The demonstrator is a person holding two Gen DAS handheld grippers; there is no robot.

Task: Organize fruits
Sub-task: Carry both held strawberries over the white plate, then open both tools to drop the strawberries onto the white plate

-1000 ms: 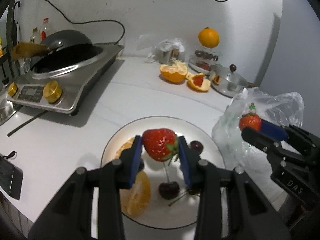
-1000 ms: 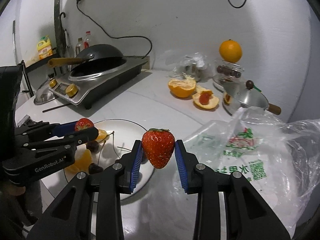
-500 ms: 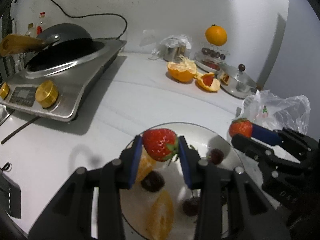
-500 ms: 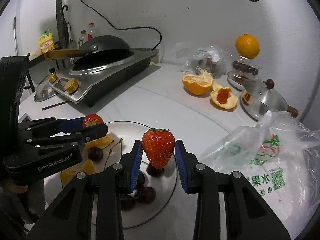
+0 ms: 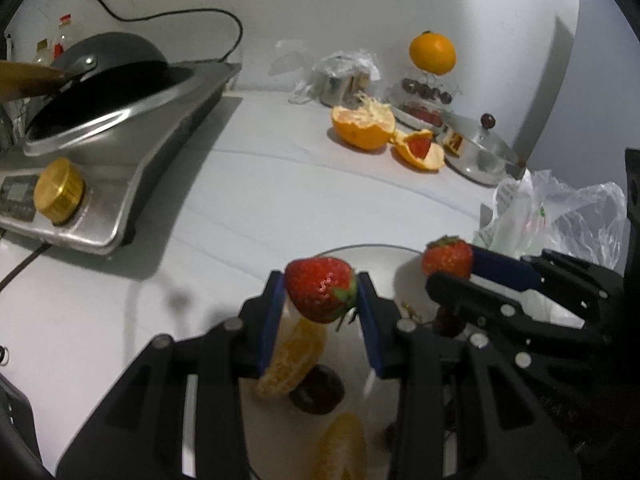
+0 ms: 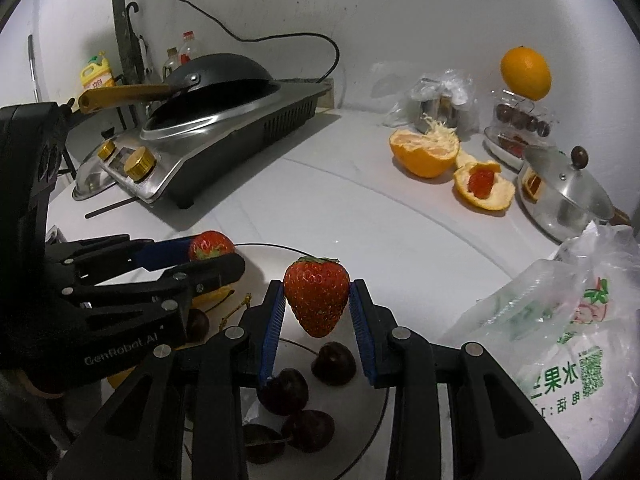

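Each gripper carries a red strawberry above a white plate (image 6: 368, 412). My left gripper (image 5: 320, 294) is shut on one strawberry (image 5: 318, 294), lying sideways between the blue pads. My right gripper (image 6: 316, 298) is shut on another strawberry (image 6: 316, 294), tip down. In the left wrist view the right gripper (image 5: 450, 266) comes in from the right over the plate (image 5: 372, 254); in the right wrist view the left gripper (image 6: 212, 252) comes in from the left. On the plate lie orange segments (image 5: 292, 356) and several dark cherries (image 6: 334, 362).
A cooker with a black wok (image 6: 216, 80) stands at the back left. Orange peel halves (image 6: 424, 152), a steel pot lid (image 6: 564, 196) and a tiered stand topped by an orange (image 6: 524, 72) sit at the back right. A crumpled plastic bag (image 6: 560, 320) lies right of the plate.
Both grippers have moved forward and slightly down over the plate, still holding their strawberries. The right gripper has shifted from beside the bag to above the cherries.
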